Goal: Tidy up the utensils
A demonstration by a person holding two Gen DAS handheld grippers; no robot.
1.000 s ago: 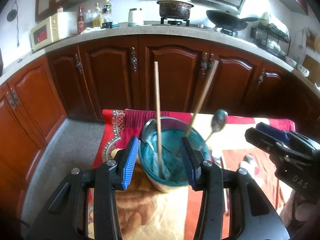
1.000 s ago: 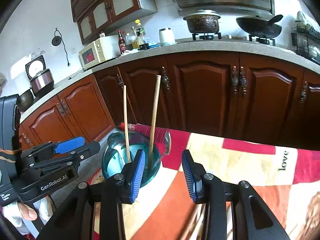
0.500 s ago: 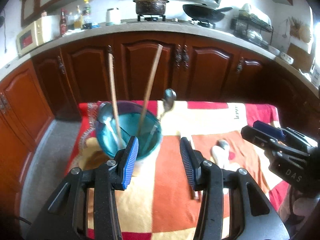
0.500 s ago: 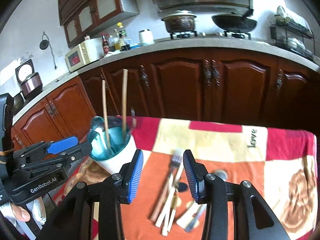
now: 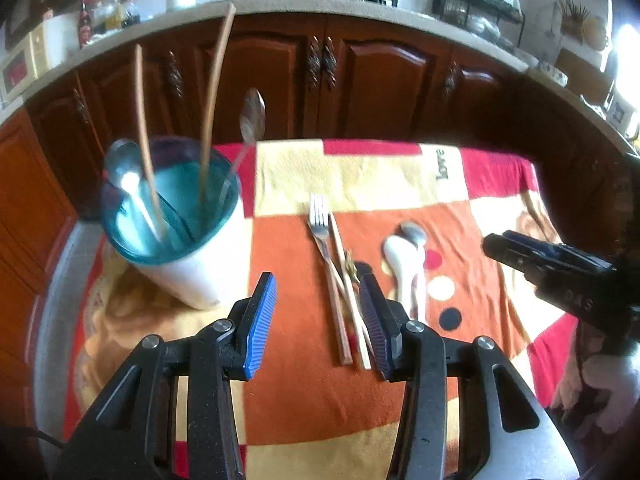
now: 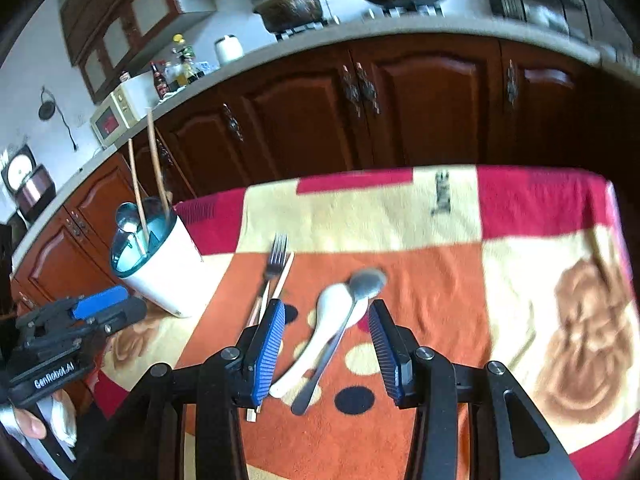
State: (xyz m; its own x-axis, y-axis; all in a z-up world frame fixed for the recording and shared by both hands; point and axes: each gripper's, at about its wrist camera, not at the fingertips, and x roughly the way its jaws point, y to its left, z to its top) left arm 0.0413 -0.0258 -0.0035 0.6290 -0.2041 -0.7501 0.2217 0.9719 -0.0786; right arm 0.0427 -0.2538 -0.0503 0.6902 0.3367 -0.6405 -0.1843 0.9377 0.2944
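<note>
A white utensil holder (image 5: 188,276) with a teal rim stands at the left of the cloth and holds two wooden chopsticks (image 5: 210,92) and metal spoons. On the cloth lie a fork (image 5: 320,220), two loose chopsticks (image 5: 346,312), a white spoon (image 5: 402,260) and a metal spoon (image 5: 414,234). My left gripper (image 5: 318,316) hovers open over the loose chopsticks and the fork handle. My right gripper (image 6: 326,346) hovers open above the white spoon (image 6: 332,304) and the metal spoon (image 6: 366,282). Neither gripper holds anything.
The table wears a red, orange and cream blanket (image 6: 520,280) and ends at dark wooden cabinets (image 5: 380,80). A counter behind carries a pot, a pan and bottles. The holder (image 6: 164,268) and my left gripper (image 6: 120,308) sit at the left of the right wrist view.
Both grippers have swung away from the holder, rightward and lower, over the utensils lying on the cloth. The holder now sits to the left in both views.
</note>
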